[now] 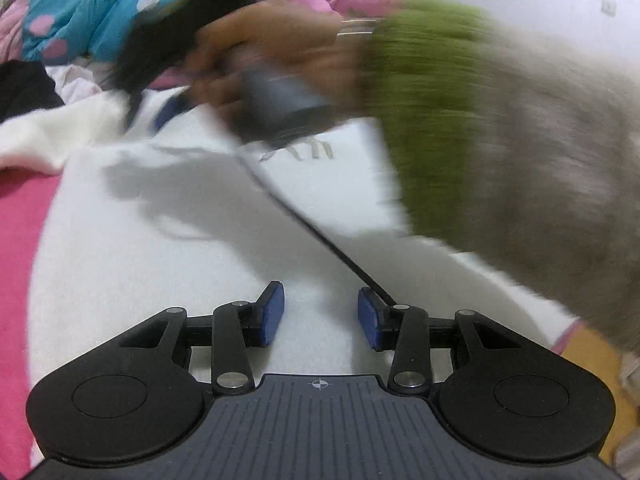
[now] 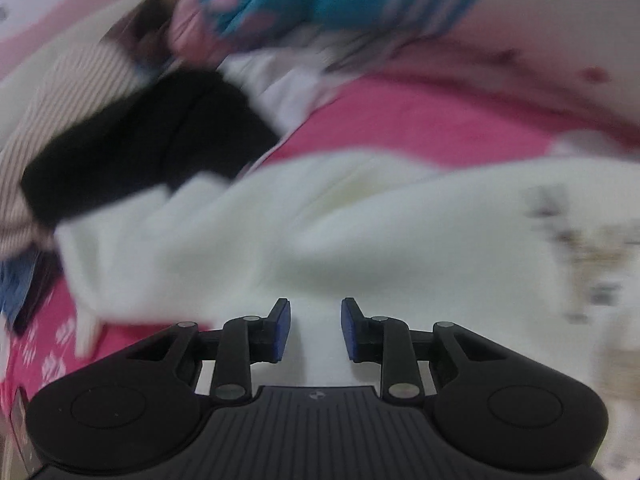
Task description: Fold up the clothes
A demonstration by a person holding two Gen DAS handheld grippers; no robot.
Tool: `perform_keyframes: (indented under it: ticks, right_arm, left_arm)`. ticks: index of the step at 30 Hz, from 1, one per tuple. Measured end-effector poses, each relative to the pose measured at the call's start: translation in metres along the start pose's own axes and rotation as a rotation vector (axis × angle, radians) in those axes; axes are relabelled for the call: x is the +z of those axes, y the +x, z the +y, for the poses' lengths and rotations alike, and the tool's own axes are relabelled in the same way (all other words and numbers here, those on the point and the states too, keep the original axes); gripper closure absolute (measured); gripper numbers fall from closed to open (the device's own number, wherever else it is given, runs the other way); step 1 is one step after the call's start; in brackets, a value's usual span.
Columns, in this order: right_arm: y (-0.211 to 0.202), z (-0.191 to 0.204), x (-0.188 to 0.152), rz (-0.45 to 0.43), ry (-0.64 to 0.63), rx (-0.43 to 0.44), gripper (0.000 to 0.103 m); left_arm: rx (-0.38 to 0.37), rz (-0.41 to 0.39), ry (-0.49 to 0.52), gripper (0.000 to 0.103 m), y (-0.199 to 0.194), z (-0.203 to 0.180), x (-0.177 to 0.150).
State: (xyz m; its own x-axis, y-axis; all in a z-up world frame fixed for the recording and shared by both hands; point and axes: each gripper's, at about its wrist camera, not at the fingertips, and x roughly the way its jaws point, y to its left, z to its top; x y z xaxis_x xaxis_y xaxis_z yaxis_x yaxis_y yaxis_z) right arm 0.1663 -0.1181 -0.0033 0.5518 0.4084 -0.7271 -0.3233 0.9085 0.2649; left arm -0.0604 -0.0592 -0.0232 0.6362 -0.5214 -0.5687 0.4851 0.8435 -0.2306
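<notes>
A white garment (image 1: 180, 240) lies spread on the pink bed sheet (image 1: 20, 240), with a small grey print (image 1: 312, 150) near its far part. My left gripper (image 1: 321, 314) hovers low over it, open, its blue pads (image 1: 274, 312) apart with only cloth beneath. Farther back a person's hand (image 1: 260, 40) in a green and grey sleeve (image 1: 420, 100) carries the other gripper, all blurred by motion. In the right wrist view my right gripper (image 2: 315, 330) is open above the bunched white garment (image 2: 360, 220), nothing pressed between its pads.
A black cable (image 1: 312, 236) runs across the white garment. A black garment (image 2: 140, 152) and a striped cloth (image 2: 60, 92) lie at the left. A blue and pink quilt (image 1: 92, 4) is heaped at the back. The pink sheet (image 2: 420, 120) shows beyond the garment.
</notes>
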Motion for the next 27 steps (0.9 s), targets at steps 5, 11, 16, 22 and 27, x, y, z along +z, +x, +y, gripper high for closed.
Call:
perform_keyframes:
  ticks: [5,11,16,22,27]
  right_arm:
    - [-0.143,-0.068,-0.028,-0.143,-0.004,-0.092,0.073]
    - [-0.22,-0.128,-0.07,-0.086,-0.065,-0.29,0.072]
    - [-0.152,-0.146,-0.094,0.064,-0.066,-0.28,0.074]
    - [-0.083,-0.203,-0.049,-0.025,0.086,-0.317,0.075]
    - [-0.082,-0.247,-0.026,-0.067,0.326,-0.279,0.083]
  left_arm:
    - [-0.046,-0.033,-0.035,0.062,-0.015,0.003,0.008]
    - [-0.076,-0.033,0.022,0.062,-0.001,-0.012,0.01]
    - [-0.042,0.026,0.139,0.062,0.022,-0.035,-0.005]
    - [-0.051,0.019,0.164,0.062,0.018,-0.032,-0.012]
    - [-0.06,0.013,0.159,0.062,0.016,-0.031,-0.014]
